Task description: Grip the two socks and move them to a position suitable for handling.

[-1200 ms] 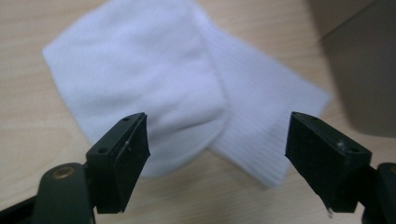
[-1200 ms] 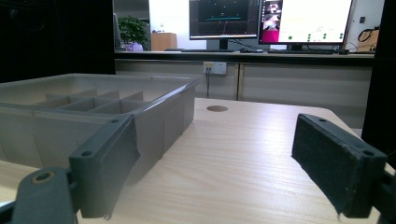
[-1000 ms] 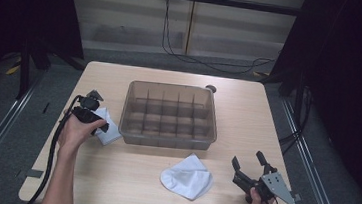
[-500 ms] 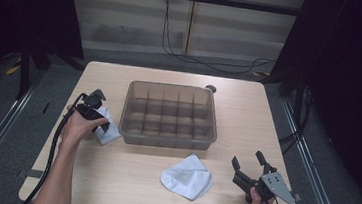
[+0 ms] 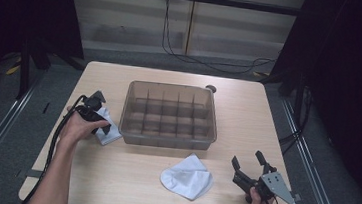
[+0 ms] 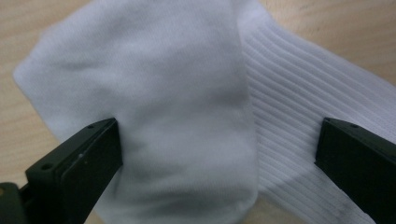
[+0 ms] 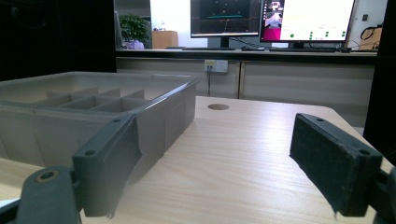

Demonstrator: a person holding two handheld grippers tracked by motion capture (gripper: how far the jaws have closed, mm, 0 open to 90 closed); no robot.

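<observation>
Left gripper view puts the sock (image 6: 187,116) straight below the left hand-held gripper (image 6: 219,154), on the table (image 6: 28,28) beside the bin (image 5: 170,113); its jaws, just opened wide, straddle it crosswise without pinching. The right hand-held gripper (image 5: 251,164), spread and empty, sits well apart.

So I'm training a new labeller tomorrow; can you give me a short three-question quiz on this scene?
1. True or false: the left gripper has its jaws shut tight on the white sock.
2. Multiple choice: where does the other white sock lie? A) inside the divided plastic bin; B) on the table, in front of the bin; C) between the jaws of the right gripper.
3. What is between the right gripper's jaws?

Key: 1. False: the jaws have just been opening and stand wide on either side of the sock. 2. B. 3. Nothing; they stand open over bare table.
</observation>
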